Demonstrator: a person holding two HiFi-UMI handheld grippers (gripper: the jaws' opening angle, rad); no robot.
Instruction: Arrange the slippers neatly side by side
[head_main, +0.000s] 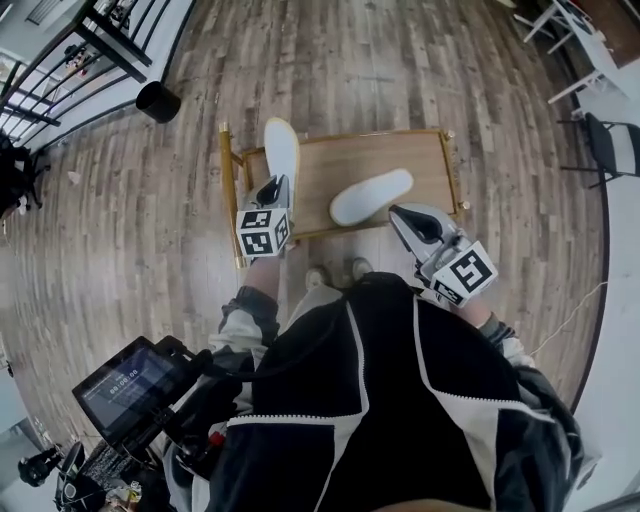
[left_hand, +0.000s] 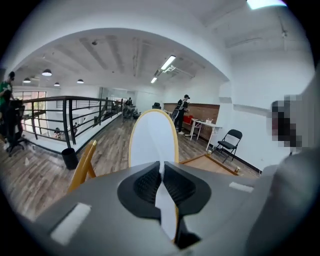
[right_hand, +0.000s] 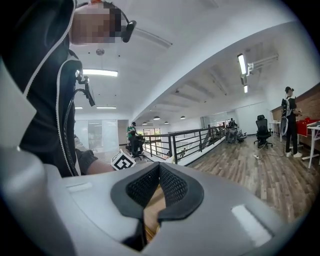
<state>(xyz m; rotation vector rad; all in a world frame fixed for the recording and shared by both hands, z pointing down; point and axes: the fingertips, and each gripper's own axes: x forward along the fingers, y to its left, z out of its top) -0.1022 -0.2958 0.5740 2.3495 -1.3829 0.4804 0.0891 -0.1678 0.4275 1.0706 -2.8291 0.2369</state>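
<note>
One white slipper (head_main: 281, 150) hangs above the left end of the low wooden table (head_main: 420, 160), its heel pinched in my left gripper (head_main: 272, 188). In the left gripper view that slipper (left_hand: 152, 137) stands upright in front of the jaws, its thin edge clamped between the pads of the left gripper (left_hand: 161, 172). The second white slipper (head_main: 370, 196) lies slantwise on the table's near middle. My right gripper (head_main: 408, 222) hovers just to its right near the table's front corner, shut with nothing in it. The right gripper (right_hand: 159, 172) shows its pads closed together.
The table has a gold frame (head_main: 229, 190) standing up at its left end. A black bin (head_main: 158, 101) and a railing (head_main: 60, 70) are at the far left. A folding chair (head_main: 612, 145) stands at the right. My shoes (head_main: 318, 275) touch the table's front.
</note>
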